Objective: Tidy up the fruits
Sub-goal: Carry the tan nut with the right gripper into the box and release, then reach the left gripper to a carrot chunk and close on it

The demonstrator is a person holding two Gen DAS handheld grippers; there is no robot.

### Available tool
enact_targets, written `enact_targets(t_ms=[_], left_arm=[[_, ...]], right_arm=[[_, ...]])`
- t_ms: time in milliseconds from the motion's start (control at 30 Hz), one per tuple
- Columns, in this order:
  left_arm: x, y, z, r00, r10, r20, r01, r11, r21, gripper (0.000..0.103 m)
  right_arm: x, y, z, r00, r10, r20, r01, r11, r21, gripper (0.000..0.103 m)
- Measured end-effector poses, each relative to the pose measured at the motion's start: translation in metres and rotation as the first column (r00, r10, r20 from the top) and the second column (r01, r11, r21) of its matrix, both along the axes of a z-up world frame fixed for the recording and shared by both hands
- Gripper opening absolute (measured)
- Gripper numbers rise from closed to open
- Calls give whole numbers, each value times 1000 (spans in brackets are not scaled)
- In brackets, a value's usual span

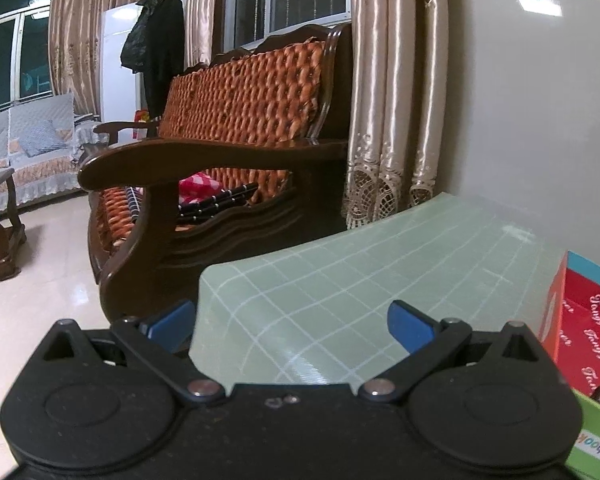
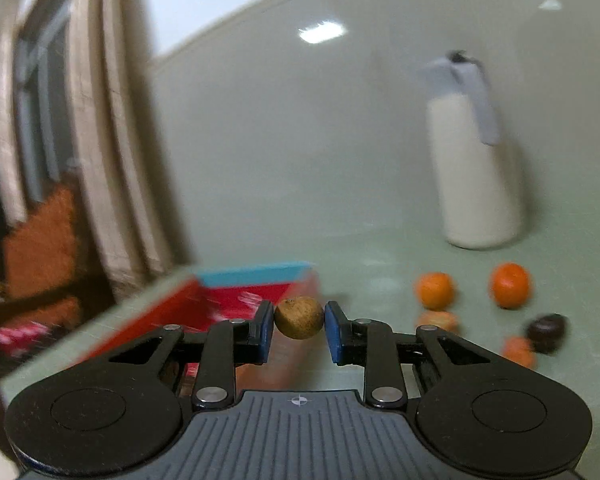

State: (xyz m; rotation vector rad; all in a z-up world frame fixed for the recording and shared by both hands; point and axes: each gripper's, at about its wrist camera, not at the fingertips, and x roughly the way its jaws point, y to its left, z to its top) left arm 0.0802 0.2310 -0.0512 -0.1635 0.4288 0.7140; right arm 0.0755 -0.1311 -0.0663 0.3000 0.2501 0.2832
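Clamped between the blue pads of the right gripper [image 2: 299,326] sits a small brownish round fruit [image 2: 299,317], pinched from both sides and lifted clear of the pale green tabletop [image 2: 360,240]. Just behind and to the left of it lies an open box [image 2: 236,292] with a red inside and a light blue rim; the fruit hangs near the box's right corner. Off to the right, well apart from the pads, two orange fruits [image 2: 510,285] rest on the table, with a couple of smaller orange pieces and one dark round fruit [image 2: 547,333] nearer the camera. That whole view is smeared, so what kind the smaller pieces are cannot be told. Farther back stands a tall white jug [image 2: 478,172] with a grey handle, against the wall.

Over on the other side, the left gripper [image 1: 292,326] has its blue fingers spread wide with nothing between them, poised above the table's near corner, where a white grid marks the green mat [image 1: 360,272]. The red box [image 1: 584,328] shows at the right edge. Beyond the table stands a dark wooden armchair [image 1: 228,152] with an orange woven cushion, and curtains [image 1: 396,92] hang behind it.
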Motion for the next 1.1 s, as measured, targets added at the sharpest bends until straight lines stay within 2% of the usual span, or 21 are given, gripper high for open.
enact_targets(t_ms=[267, 533, 567, 633, 667, 767, 933, 1067, 1100], left_arm=[[-7, 16, -1, 999, 38, -7, -38, 999, -33, 97], [-11, 22, -1, 998, 58, 5, -58, 997, -57, 97], [-10, 21, -1, 998, 57, 4, -57, 997, -57, 97], [-10, 19, 0, 999, 54, 3, -54, 997, -55, 97], [-10, 18, 0, 999, 52, 3, -51, 997, -55, 97], [-9, 15, 1, 999, 47, 3, -47, 998, -52, 97], [-7, 8, 1, 999, 34, 2, -34, 998, -45, 97], [-3, -5, 3, 1000, 0, 12, 0, 1000, -30, 97], [-2, -10, 4, 1000, -11, 15, 11, 1000, -23, 97]], right_arm=[[-2, 31, 0, 986, 168, 6, -168, 985, -27, 28], [-4, 47, -6, 976, 216, -33, -218, 972, -93, 30], [-4, 47, -6, 977, 213, -32, -215, 972, -99, 34], [-7, 45, -5, 979, 203, -8, -202, 975, -90, 57], [-9, 45, -5, 981, 193, -1, -192, 978, -84, 78], [-15, 39, -2, 987, 152, 42, -148, 986, -79, 81], [-13, 25, -1, 995, 93, 37, -90, 994, -60, 81], [-17, 12, 1, 999, 13, 52, -8, 996, -88, 81], [-17, 9, 1, 998, -19, 54, 24, 995, -99, 84]])
